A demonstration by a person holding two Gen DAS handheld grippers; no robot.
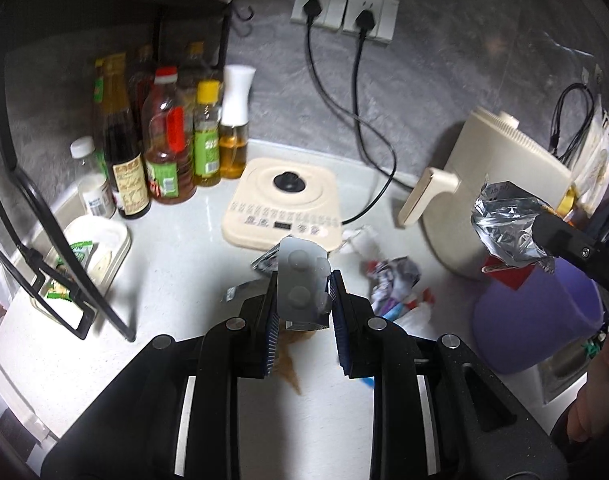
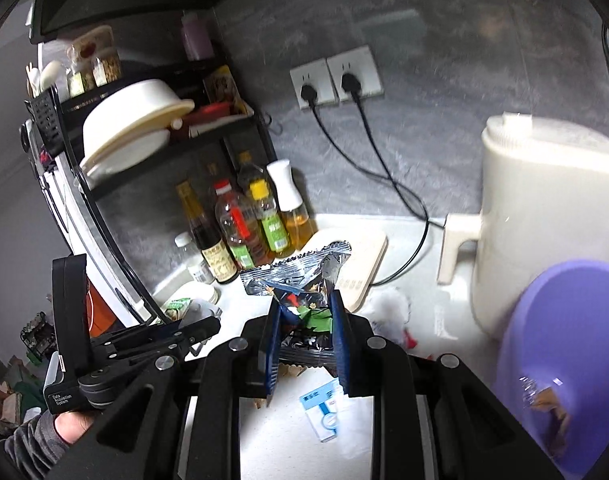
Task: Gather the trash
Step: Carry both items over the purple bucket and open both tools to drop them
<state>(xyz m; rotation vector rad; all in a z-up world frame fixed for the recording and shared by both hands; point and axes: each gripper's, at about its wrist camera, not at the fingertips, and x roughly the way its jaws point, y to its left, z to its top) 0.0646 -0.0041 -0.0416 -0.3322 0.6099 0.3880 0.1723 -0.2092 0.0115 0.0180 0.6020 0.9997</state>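
Your left gripper (image 1: 302, 280) is clamped on a silver blister pack (image 1: 300, 276), held clear above the white counter (image 1: 176, 280). Your right gripper (image 2: 304, 316) is clamped on a crumpled foil snack wrapper (image 2: 300, 276), also off the counter. More crumpled wrappers (image 1: 392, 280) lie near the counter's back edge, between the beige induction cooker (image 1: 284, 200) and the purple bin (image 1: 540, 320).

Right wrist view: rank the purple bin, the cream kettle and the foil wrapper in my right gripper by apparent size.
1. cream kettle and purple bin: too alike to rank; the frame edge crops the bin.
2. foil wrapper in the right gripper: smallest, despite being nearest the camera.
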